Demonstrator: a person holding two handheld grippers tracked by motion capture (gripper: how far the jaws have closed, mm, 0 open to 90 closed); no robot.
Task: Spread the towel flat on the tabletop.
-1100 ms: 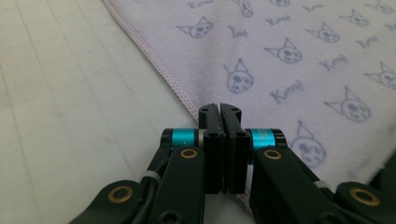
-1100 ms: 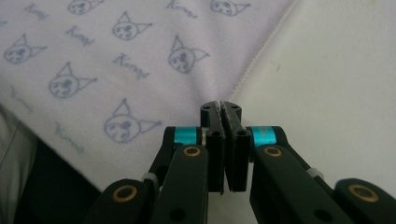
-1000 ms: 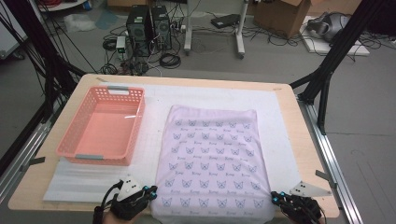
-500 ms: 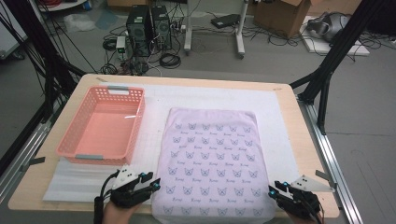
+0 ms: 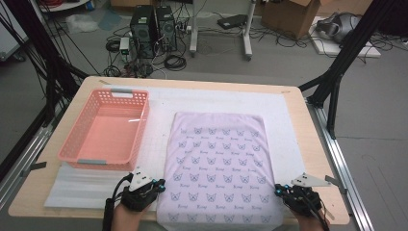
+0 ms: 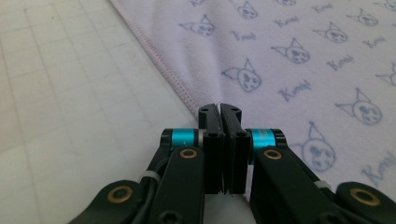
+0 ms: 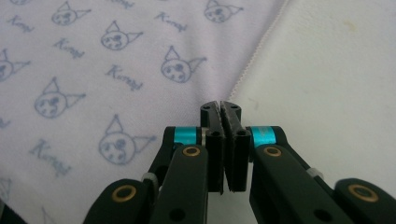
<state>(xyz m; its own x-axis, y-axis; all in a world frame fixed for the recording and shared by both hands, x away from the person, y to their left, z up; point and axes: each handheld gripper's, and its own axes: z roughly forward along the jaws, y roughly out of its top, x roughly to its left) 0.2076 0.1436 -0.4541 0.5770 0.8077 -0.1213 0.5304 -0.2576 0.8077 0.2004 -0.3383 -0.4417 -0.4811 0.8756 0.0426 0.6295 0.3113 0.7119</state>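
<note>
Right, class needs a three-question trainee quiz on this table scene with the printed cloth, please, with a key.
1. True or false: the pink basket lies on the lilac cloth.
2. Which edge of the cloth is the left gripper at: A near left, B far right, C middle?
3. Fill in: the right gripper has its jaws ____.

Key: 1 false, it sits beside the cloth on the white mat; 2 A; 3 shut.
</note>
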